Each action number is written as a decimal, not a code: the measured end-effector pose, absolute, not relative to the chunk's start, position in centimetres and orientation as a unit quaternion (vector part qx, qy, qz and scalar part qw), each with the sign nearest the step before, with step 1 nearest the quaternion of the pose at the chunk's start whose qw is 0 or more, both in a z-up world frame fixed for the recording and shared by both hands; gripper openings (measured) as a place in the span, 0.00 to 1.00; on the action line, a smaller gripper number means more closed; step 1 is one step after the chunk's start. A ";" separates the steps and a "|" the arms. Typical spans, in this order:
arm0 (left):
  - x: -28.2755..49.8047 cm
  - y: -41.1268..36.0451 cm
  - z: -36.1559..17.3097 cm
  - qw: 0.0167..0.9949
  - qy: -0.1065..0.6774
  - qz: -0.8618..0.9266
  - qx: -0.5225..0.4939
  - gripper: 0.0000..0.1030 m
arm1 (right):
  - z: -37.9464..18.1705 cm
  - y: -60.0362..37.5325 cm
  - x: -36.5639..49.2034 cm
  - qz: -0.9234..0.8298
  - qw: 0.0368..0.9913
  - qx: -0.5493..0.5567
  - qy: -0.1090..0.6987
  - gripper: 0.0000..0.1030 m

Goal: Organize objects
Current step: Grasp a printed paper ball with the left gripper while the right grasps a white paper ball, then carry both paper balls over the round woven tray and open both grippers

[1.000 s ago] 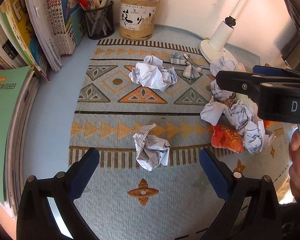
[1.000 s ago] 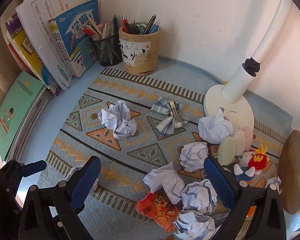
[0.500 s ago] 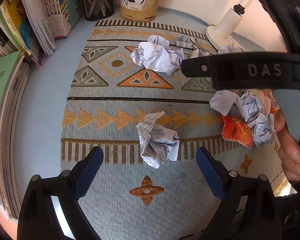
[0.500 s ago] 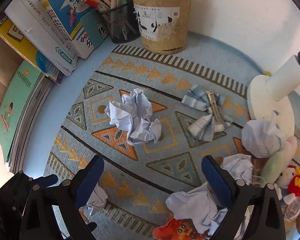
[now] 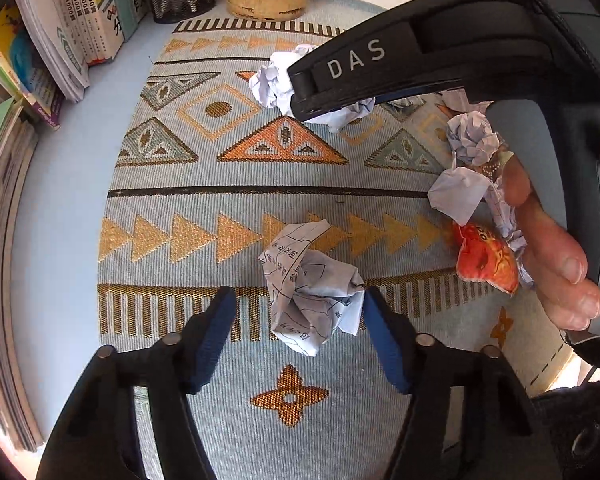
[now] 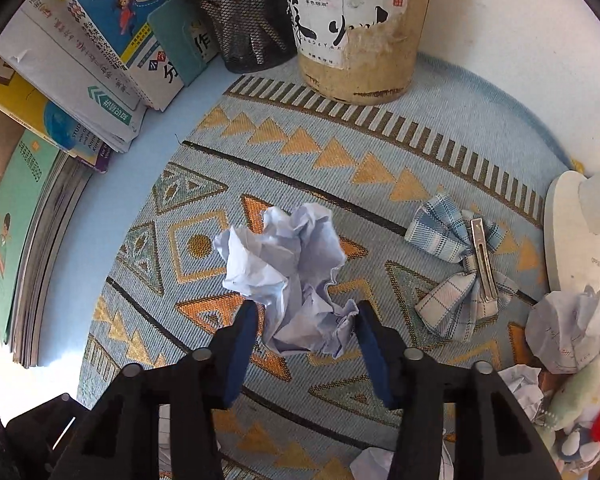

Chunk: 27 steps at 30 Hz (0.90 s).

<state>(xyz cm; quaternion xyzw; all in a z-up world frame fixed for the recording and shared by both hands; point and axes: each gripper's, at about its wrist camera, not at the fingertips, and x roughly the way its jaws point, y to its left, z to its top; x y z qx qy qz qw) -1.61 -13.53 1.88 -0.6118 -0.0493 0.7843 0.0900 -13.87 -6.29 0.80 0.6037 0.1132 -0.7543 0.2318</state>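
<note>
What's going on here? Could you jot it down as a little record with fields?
surface: patterned mat on a desk
left gripper: jaws around a printed paper ball, right pad touching, left pad apart
right gripper: jaws closing on a plain paper ball, both pads at its lower edge
clutter on right: more paper balls, orange toy, plaid hair clip, lamp base
back edge: mesh pen cup, cardboard pen pot, books
</note>
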 end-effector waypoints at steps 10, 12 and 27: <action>-0.8 -12.6 3.6 0.109 -0.029 0.804 -0.584 0.33 | 5.0 -3.5 -12.1 -0.788 0.227 0.564 0.097 0.42; -0.5 -12.5 4.5 0.113 -0.031 0.810 -0.575 0.33 | 6.3 -2.6 -11.4 -0.796 0.224 0.556 0.083 0.42; -1.0 -1.5 14.0 0.221 0.017 0.852 -0.474 0.33 | 14.5 17.2 -5.2 -0.863 0.080 0.496 -0.060 0.42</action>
